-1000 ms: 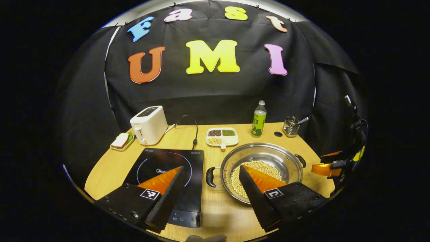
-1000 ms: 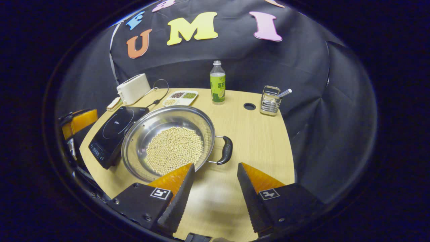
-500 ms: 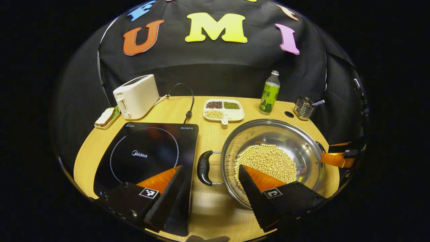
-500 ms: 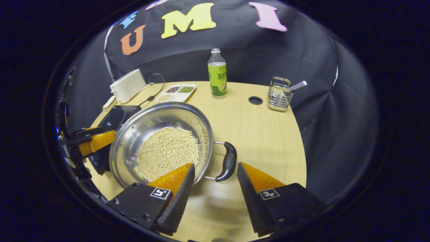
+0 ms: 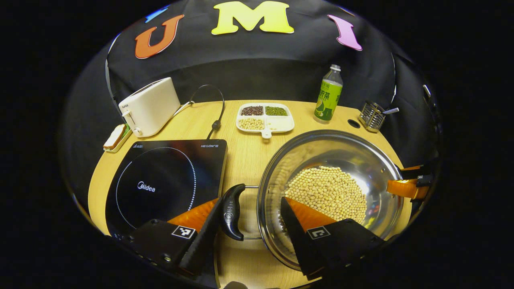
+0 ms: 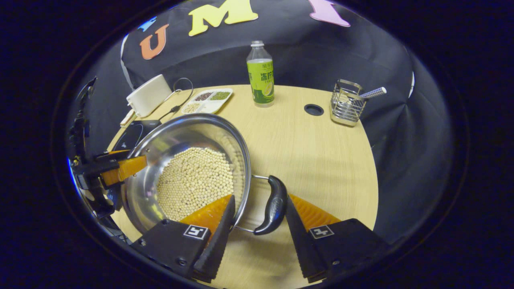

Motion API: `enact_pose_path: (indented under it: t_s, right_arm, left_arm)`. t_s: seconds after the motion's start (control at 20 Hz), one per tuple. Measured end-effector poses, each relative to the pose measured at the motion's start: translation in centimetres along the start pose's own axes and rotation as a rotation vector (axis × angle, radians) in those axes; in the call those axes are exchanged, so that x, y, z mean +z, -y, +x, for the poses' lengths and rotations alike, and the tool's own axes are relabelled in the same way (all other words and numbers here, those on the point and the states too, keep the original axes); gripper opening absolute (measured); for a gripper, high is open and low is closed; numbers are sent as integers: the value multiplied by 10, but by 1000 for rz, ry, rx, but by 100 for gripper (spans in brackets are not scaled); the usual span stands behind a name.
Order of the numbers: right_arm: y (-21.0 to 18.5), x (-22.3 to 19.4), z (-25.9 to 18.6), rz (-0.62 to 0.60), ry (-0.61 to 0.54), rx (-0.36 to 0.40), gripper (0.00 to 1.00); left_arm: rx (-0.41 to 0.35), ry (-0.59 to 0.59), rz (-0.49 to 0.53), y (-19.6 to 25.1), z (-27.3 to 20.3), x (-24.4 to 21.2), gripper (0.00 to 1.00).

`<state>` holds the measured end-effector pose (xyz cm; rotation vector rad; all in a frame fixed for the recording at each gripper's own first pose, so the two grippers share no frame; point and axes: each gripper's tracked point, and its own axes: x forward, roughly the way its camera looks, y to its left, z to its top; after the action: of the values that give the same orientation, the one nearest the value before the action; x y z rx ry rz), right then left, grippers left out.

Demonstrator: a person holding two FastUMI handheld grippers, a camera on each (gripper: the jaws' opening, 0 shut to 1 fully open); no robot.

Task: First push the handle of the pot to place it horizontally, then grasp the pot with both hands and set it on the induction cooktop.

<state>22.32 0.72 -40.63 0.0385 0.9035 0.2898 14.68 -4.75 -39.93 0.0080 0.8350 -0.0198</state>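
The steel pot (image 5: 321, 150) holds soybeans (image 5: 327, 186) and stands on the wooden table, right of the black induction cooktop (image 5: 160, 180). My left gripper (image 5: 251, 202) is open, and the pot's near black handle (image 5: 232, 212) sits between its fingers, close to the left one. Its right finger reaches over the pot's rim. In the right gripper view the pot (image 6: 180, 132) lies to the left. My right gripper (image 6: 259, 200) is open around the other black handle (image 6: 273, 204), which lies against the right finger. Each gripper appears at the pot's far side in the other view.
Along the back stand a white toaster (image 5: 149, 106) with a cable, a sandwich plate (image 5: 114, 137), a divided dish of beans (image 5: 265, 118), a green bottle (image 5: 328, 96) and a wire cutlery holder (image 5: 372, 115). A round hole (image 6: 314, 109) is in the tabletop.
Both grippers have moved forward and down toward the pot. Each handle, earlier ahead of the fingertips, now lies between the open fingers. The pot looks unmoved.
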Motion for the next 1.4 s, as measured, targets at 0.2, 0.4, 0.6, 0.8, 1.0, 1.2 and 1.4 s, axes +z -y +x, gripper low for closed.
enact_pose_path:
  t_s: [0.2,0.4,0.6,0.8,1.0,1.2,1.4]
  right_arm:
    - [3,-1,2,48,-21,-34,69]
    - [2,-2,2,72,-48,-83,63]
    - [0,-7,-4,117,-58,-103,55]
    - [-19,-14,-37,138,-18,-149,54]
    - [-46,-11,-55,153,3,-167,54]
    - [-77,-1,-61,138,17,-158,54]
    - [-116,14,-57,97,29,-132,54]
  left_arm:
    - [37,-39,28,-4,5,-7,70]
    - [55,-62,16,-4,7,-6,71]
    - [10,-59,8,-5,6,-4,52]
    - [-57,-26,36,-12,-15,4,71]
    - [-73,5,54,-33,-32,14,61]
    - [-65,10,41,-63,-45,17,60]
    - [-31,19,2,-103,-56,19,60]
